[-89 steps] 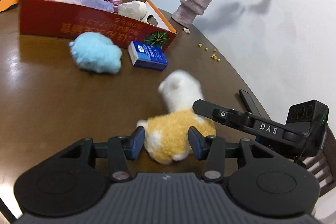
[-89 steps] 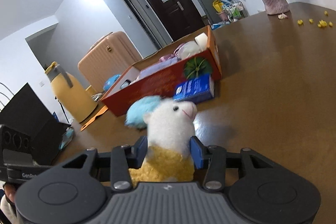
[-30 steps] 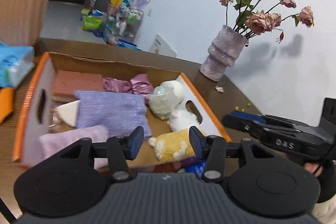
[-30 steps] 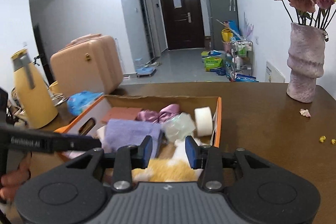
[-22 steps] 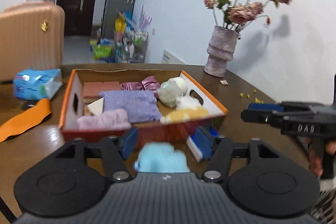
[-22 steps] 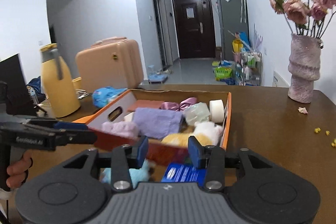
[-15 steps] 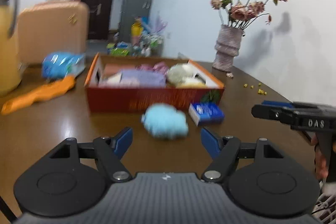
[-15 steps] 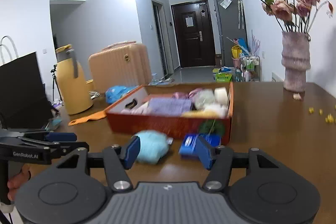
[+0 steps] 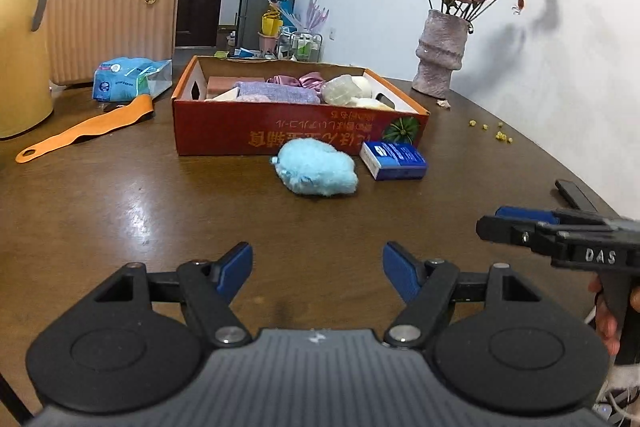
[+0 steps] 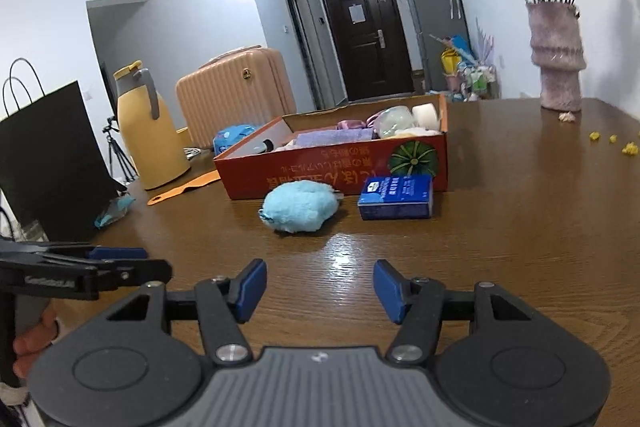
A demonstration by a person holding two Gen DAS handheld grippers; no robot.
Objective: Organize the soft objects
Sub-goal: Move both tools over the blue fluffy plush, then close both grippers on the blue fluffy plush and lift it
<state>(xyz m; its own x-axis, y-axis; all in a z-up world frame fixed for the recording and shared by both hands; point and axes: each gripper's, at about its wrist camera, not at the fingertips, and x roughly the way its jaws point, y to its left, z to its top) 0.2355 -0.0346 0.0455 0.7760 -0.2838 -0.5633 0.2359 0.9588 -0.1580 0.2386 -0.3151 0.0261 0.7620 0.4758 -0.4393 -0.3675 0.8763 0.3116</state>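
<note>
Both tongs, left [image 9: 316, 267] and right [image 10: 318, 291], gape wide and empty; straddle the blue plush toy [image 9: 316, 167] on the table [image 9: 120, 195] beside the orange box [image 9: 280, 131], and squeeze gently mid-body.

A dark brown wooden surface [image 9: 120, 195] carries a red cardboard box [image 9: 280, 133] of soft things. Just in front of it lie a blue fluffy toy [image 9: 316, 167] and a small blue carton [image 9: 394, 160]. Off to the left lie an orange strip [image 9: 88, 129] and a yellow jug [image 9: 18, 39]; a vase [image 9: 438, 61] stands at the right.
</note>
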